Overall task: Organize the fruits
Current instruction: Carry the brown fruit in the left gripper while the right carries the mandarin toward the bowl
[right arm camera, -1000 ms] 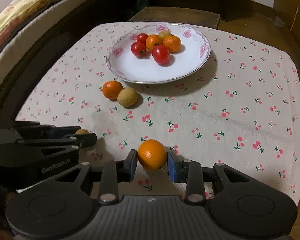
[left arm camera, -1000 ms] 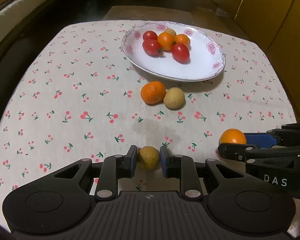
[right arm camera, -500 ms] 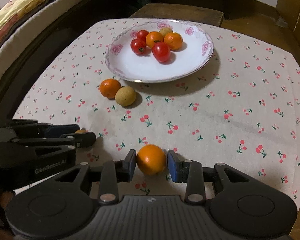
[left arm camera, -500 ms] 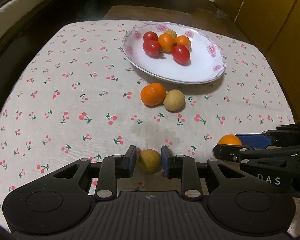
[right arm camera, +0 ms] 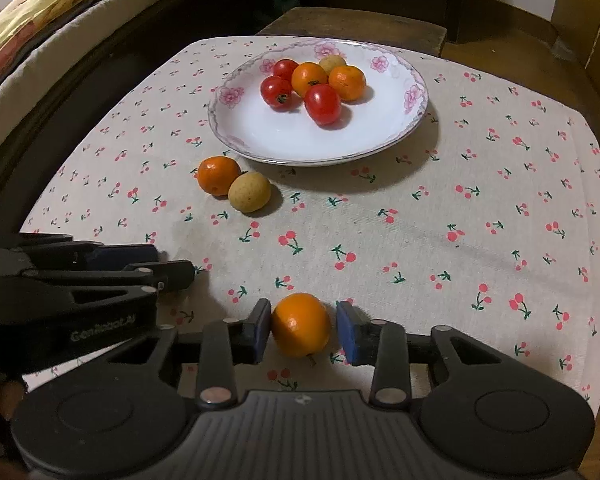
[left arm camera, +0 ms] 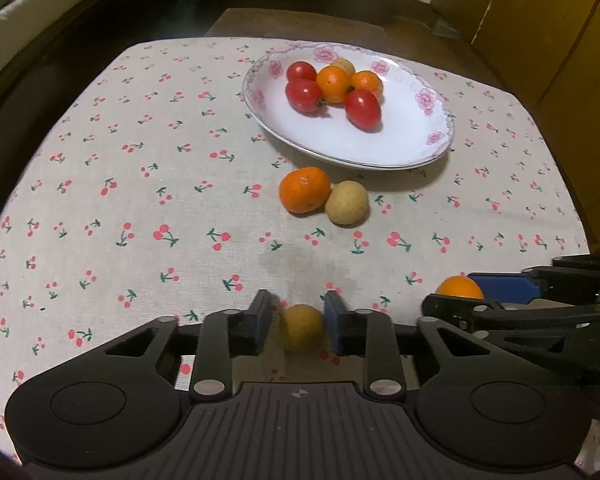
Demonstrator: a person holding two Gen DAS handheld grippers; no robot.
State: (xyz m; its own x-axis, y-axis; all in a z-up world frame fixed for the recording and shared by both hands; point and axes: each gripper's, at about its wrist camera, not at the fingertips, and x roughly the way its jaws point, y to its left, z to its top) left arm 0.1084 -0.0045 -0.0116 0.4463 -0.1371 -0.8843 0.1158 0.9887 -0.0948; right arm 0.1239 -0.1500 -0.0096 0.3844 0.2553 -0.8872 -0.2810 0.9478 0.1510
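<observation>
Since earlier frame both fruits sitting lower between my blue pads. My left claw (left arm camera: 296, 326) closing around yellow-brown fruit (left arm camera: 302, 327), gaps showing, lower centre. My right claw (right arm camera: 302, 330) closing around orange (right arm camera: 301, 324); right pad clear. Centring before clenching, then carrying to plate (left arm camera: 384, 148), upper centre.

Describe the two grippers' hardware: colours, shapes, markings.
Both match. The left gripper and the right gripper have a matte black ribbed body, two round recesses, black linkage arms with silver rivets, and blue pads on the jaws. White lettering on the side reads "GenRobot.AI". No cables or sleeves are visible.
</observation>
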